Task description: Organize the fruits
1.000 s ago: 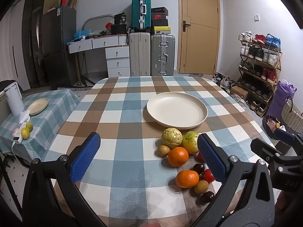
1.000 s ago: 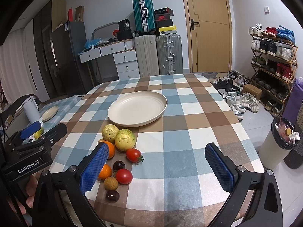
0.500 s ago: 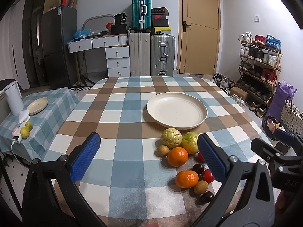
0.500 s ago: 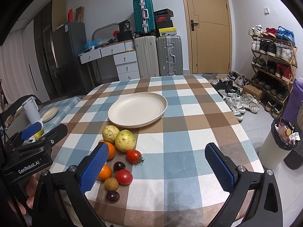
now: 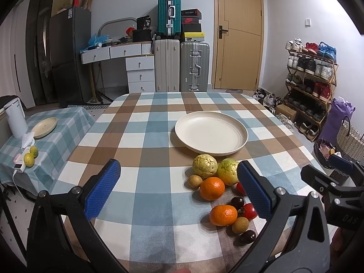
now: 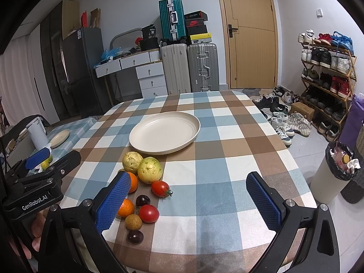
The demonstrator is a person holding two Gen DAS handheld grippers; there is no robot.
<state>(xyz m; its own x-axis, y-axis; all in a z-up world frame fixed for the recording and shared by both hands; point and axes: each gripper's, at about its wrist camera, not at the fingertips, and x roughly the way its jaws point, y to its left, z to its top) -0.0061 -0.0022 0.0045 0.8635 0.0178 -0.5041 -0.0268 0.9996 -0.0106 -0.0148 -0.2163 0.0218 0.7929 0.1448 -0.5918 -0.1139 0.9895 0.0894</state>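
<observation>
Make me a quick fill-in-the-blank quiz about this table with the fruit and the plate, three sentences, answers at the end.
1. The cream plate on the checked tablecloth holds ____ fruit.
2. The number of oranges among the fruit is ____.
3. Both the left claw and the right claw have their jaws ____, holding nothing.

Missing words: no; two; open

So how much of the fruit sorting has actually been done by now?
Nothing looks done yet: the cream plate is bare, and all the fruit, such as the guavas, oranges and tomatoes, sits in a cluster on the checked tablecloth. Nothing is in hand either: the left gripper and right gripper are both open above the table. Every piece is left to move.
</observation>
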